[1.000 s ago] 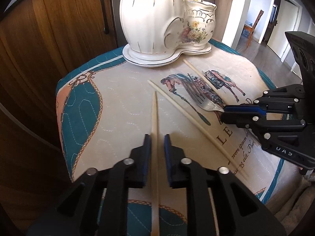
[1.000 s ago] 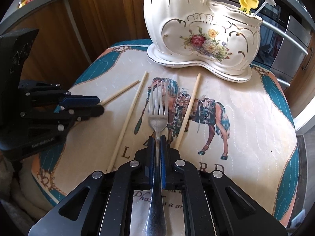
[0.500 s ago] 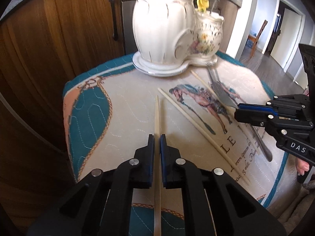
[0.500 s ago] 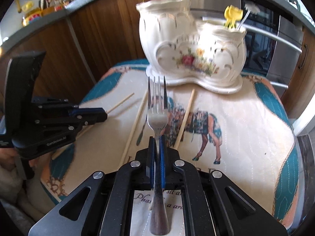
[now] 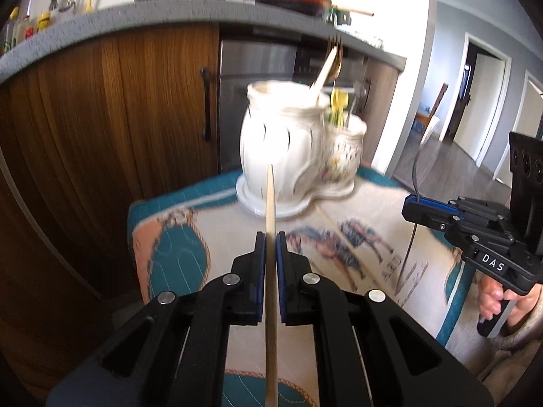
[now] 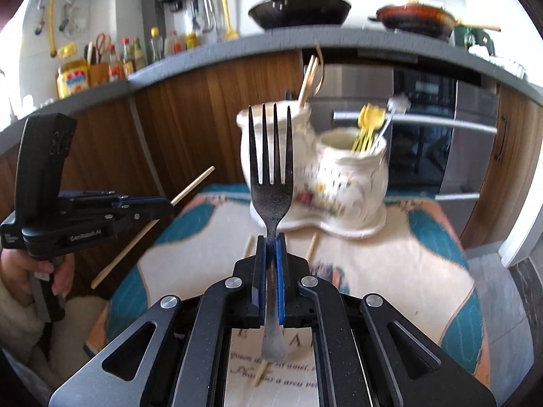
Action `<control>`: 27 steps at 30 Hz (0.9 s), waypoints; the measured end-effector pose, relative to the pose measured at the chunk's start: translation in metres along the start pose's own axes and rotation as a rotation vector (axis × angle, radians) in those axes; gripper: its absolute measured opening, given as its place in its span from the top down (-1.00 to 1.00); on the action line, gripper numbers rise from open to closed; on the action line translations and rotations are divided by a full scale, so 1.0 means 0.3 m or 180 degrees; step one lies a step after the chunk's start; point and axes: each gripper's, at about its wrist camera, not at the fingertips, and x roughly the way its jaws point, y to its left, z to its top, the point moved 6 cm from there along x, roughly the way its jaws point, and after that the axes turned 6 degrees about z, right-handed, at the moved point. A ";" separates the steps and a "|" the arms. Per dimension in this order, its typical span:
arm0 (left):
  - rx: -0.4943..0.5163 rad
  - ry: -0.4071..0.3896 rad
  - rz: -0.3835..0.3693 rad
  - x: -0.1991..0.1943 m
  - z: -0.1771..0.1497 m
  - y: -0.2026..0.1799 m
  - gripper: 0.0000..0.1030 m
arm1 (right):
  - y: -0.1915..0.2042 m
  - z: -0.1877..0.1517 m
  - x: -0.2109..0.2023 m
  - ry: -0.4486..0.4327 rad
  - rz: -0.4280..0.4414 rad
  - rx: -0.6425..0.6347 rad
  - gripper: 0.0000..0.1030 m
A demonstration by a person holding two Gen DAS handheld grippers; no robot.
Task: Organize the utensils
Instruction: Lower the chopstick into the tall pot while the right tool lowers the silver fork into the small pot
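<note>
My left gripper (image 5: 270, 237) is shut on a wooden chopstick (image 5: 270, 200) and holds it above the cloth, pointing at the white ceramic utensil holder (image 5: 281, 156). My right gripper (image 6: 270, 240) is shut on a metal fork (image 6: 270, 156), tines up, lifted above the cloth. The holder (image 6: 353, 176) has two pots: the taller holds chopsticks and a spoon, the smaller holds yellow picks. Two more chopsticks (image 6: 310, 247) lie on the cloth. The left gripper also shows in the right wrist view (image 6: 163, 208), the right gripper in the left wrist view (image 5: 412, 208).
The horse-print cloth (image 5: 356, 237) covers a small table in front of wooden cabinets (image 5: 135, 108) and an oven (image 6: 424, 135). Pans and bottles stand on the counter (image 6: 298, 6) above. A doorway and floor (image 5: 475, 101) lie to the right.
Both grippers have risen from the cloth, the left lifting its chopstick and the right lifting the fork. Both views now tilt up towards the counter.
</note>
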 end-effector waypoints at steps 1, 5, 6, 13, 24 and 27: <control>-0.0012 -0.0054 -0.0009 -0.012 0.015 -0.002 0.88 | -0.004 0.018 -0.009 -0.0086 -0.0016 -0.0004 0.88; -0.0067 -0.0335 -0.0053 -0.060 0.107 0.004 0.88 | -0.021 0.086 -0.035 -0.0279 -0.0063 -0.0005 0.88; -0.0081 -0.0415 -0.0068 -0.069 0.135 0.008 0.88 | -0.028 0.109 -0.038 -0.0328 -0.0083 -0.0014 0.88; -0.0198 -0.0865 -0.0229 -0.086 0.357 -0.008 0.88 | -0.103 0.303 -0.052 -0.0691 -0.0146 0.0063 0.88; -0.0363 -0.1395 -0.0287 0.003 0.651 -0.022 0.88 | -0.282 0.516 0.001 -0.1117 -0.0420 0.0278 0.88; -0.0385 -0.1478 -0.0248 0.052 0.678 -0.025 0.88 | -0.318 0.529 0.038 -0.1125 -0.0451 0.0339 0.88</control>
